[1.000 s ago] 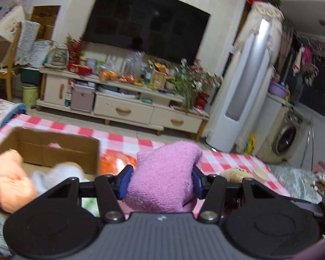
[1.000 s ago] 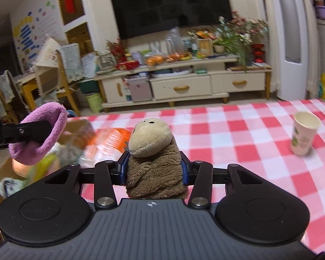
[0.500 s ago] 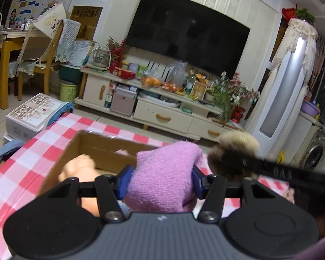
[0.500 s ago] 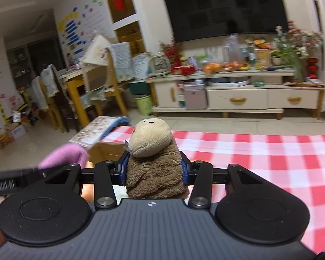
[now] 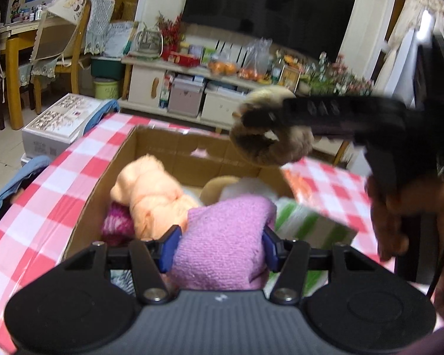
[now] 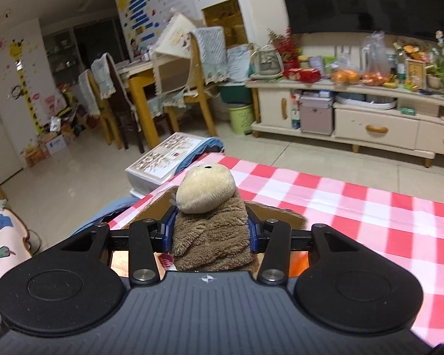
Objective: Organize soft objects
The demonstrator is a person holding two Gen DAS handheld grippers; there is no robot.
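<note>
Both claws are loaded right over the cardboard box (image 5: 124, 159): the left claw (image 5: 220, 247) is clamped on a purple knit piece (image 5: 225, 242), and the right claw (image 6: 211, 232) is pinching a brown plush toy (image 6: 210, 222). The box already has a peach plush (image 5: 151, 195) in it, so dropping both together could bounce one off the pile onto the checkered tabletop (image 5: 44, 195). A second ago the claws were short of the box; now they're above it.
</note>
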